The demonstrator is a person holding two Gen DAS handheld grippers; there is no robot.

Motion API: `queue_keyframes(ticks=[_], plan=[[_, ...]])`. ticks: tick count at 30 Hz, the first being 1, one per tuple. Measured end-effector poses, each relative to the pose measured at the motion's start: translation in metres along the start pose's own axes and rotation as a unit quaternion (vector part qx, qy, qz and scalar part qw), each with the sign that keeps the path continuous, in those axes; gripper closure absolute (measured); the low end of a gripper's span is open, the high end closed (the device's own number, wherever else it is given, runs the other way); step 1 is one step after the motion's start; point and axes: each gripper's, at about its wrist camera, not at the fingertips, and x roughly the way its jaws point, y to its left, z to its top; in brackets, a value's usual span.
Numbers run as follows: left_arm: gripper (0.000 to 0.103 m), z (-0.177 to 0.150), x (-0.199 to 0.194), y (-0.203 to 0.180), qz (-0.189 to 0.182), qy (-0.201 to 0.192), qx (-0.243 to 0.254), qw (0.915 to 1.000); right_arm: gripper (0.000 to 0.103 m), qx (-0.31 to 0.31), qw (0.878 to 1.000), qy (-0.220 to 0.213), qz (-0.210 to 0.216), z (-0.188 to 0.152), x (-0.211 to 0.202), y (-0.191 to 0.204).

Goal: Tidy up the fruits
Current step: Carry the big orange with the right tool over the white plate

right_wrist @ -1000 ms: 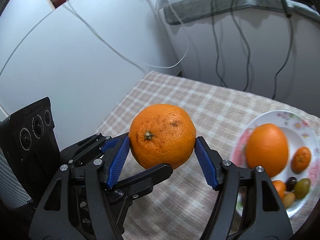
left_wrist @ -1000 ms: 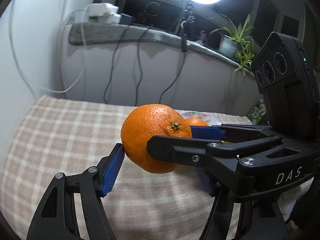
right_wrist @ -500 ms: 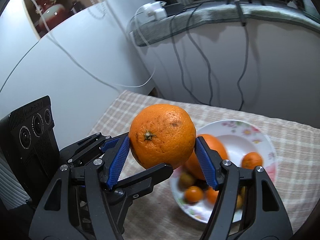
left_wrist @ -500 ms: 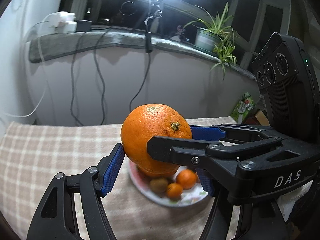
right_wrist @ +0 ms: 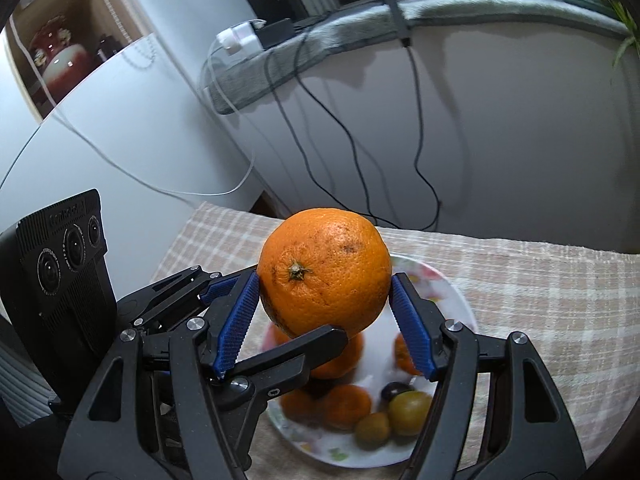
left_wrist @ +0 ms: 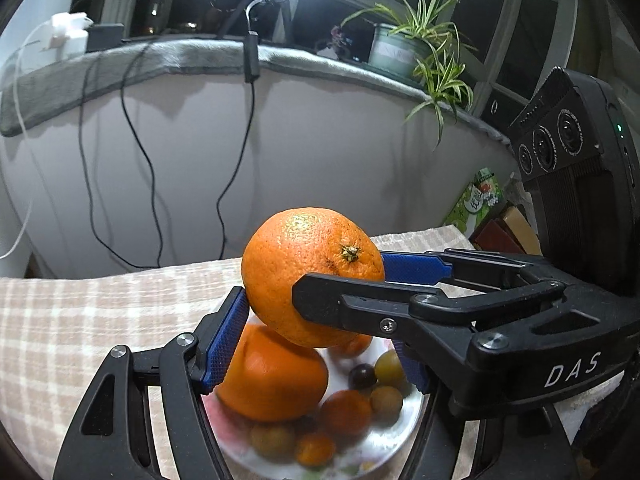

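Both grippers grip one large orange [left_wrist: 308, 276] together, seen too in the right wrist view [right_wrist: 324, 270]. My left gripper [left_wrist: 312, 312] is shut on it, and my right gripper [right_wrist: 326, 320] is shut on it, the other gripper's fingers crossing each view. The orange hangs above a white flowered plate [right_wrist: 448, 300], also in the left wrist view [left_wrist: 404, 428]. The plate holds another big orange [left_wrist: 272, 376], small tangerines [right_wrist: 346, 404], a dark grape [right_wrist: 394, 390] and greenish small fruits [right_wrist: 408, 412].
The plate sits on a beige checked tablecloth [left_wrist: 80, 320] [right_wrist: 540, 288]. A grey wall with hanging black cables [left_wrist: 148, 152] rises behind, with a sill carrying a potted plant [left_wrist: 416, 48]. Boxes [left_wrist: 480, 204] stand at the table's right end. A white cabinet [right_wrist: 100, 132] is at the left.
Both grippers carried the orange over to the plate and now hold it directly above the fruit there; the grip has not changed.
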Motion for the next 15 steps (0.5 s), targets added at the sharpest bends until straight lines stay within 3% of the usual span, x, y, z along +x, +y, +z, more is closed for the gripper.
queue_keyframes(ticks=[15], plan=[[0.035,0.003,0.038,0.002,0.009,0.038,0.003,0.9992,0.033,0.035,0.999,0.012,-0.009,0.008,0.029,-0.039]])
